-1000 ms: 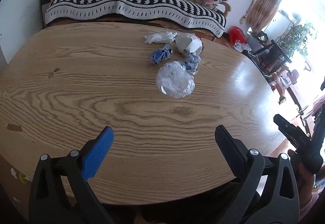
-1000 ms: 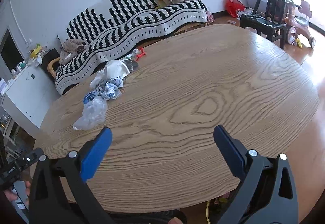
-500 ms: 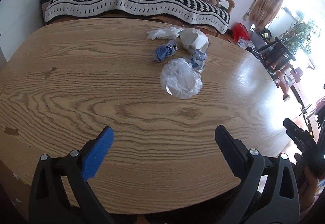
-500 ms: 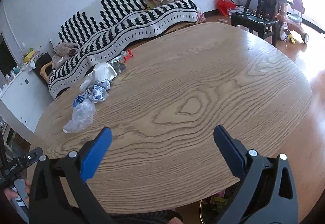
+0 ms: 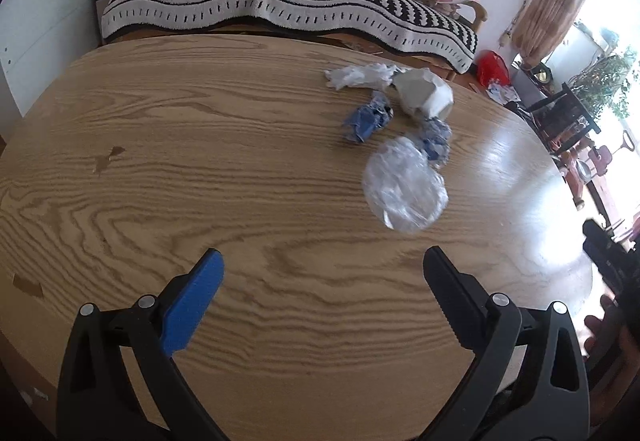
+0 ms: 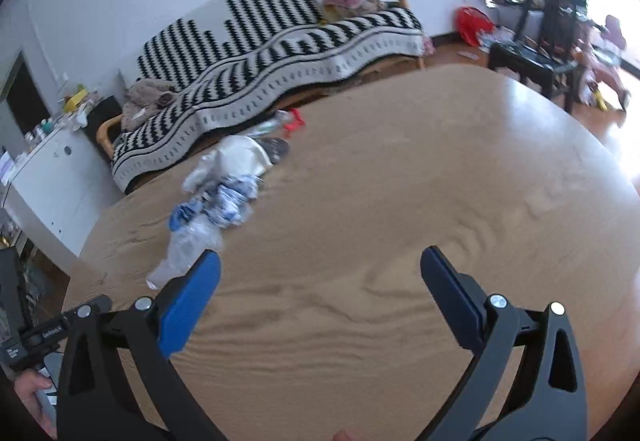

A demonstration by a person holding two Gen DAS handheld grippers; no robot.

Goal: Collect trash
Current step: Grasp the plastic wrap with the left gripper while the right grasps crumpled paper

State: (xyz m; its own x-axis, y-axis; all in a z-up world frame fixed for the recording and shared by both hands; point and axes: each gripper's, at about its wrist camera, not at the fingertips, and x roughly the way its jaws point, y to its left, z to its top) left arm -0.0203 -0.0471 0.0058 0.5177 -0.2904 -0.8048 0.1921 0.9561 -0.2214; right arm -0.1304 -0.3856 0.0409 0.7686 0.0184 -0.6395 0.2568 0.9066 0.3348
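Count on the oval wooden table [image 5: 200, 161]: 1 crumpled clear plastic bag [image 5: 404, 189], 2 blue-and-white crumpled paper wads [image 5: 366, 119] [image 5: 436, 139], 1 white crumpled plastic wrapper [image 5: 360, 77], 1 white crushed paper cup [image 5: 424, 97]. 5 trash items total.

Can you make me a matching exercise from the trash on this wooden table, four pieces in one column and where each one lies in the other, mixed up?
Things:
1. crumpled clear plastic bag
2. crushed white paper cup
3. crumpled blue wrapper
4. thin white plastic wrap

Places, as the left wrist camera sees them:
A. farthest back, beside the cup, by the table's far edge
B. left of the cup, behind the clear bag
C. nearest the open left gripper
D. between the white wrap and the blue-and-white wad

Pairs: 1-C, 2-D, 3-B, 4-A
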